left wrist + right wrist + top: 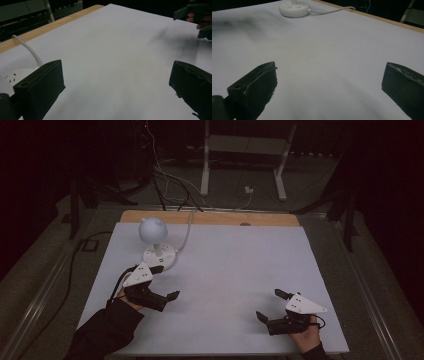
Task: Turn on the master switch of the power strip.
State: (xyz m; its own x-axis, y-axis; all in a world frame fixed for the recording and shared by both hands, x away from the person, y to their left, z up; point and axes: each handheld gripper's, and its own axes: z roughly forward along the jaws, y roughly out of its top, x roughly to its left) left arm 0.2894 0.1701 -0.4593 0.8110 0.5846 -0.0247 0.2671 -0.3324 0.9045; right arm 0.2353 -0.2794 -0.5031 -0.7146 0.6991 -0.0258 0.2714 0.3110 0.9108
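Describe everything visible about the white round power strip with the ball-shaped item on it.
The power strip is a round, white, plastic-looking disc lying flat on the white table cover, near its far left. Socket slots show on top. A white globe stands on a short stem from it. A white cable runs off toward the far edge. The left gripper is nearby, open.
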